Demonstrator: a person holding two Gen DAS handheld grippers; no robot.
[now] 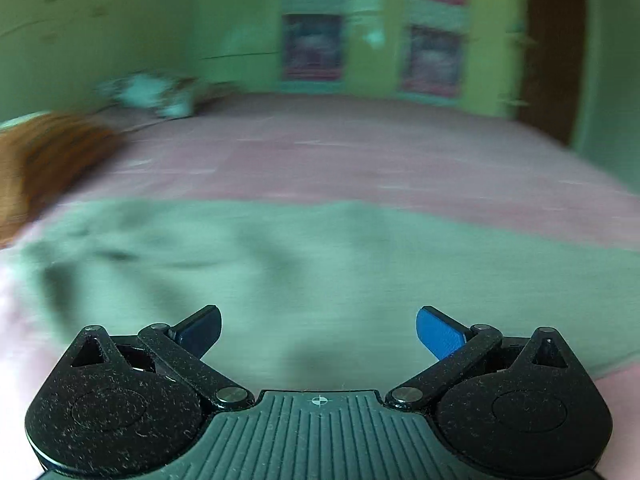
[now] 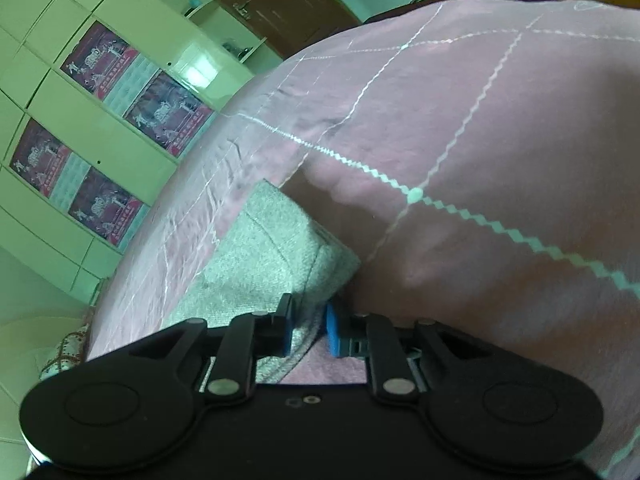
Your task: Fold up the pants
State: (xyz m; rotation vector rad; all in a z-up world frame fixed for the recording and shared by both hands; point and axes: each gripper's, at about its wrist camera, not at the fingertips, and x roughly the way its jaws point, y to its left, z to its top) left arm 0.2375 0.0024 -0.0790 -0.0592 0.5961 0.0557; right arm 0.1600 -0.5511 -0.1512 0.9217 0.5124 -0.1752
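Observation:
The grey-green pants point(image 1: 304, 264) lie spread on the pink bedspread point(image 1: 360, 160); the left wrist view is motion-blurred. My left gripper point(image 1: 319, 332) is open and empty, just above the near part of the pants. In the right wrist view my right gripper point(image 2: 308, 330) is shut on a hem edge of the pants point(image 2: 272, 256), with the cloth pinched between its blue pads point(image 2: 333, 334). The pants run away from it to the upper left over the pink bedspread point(image 2: 480, 140).
A green cupboard wall with poster panels point(image 1: 312, 48) stands behind the bed and also shows in the right wrist view point(image 2: 100, 120). A brown cushion point(image 1: 48, 160) lies at the bed's left. A dark wooden door point(image 1: 552, 60) is at the right.

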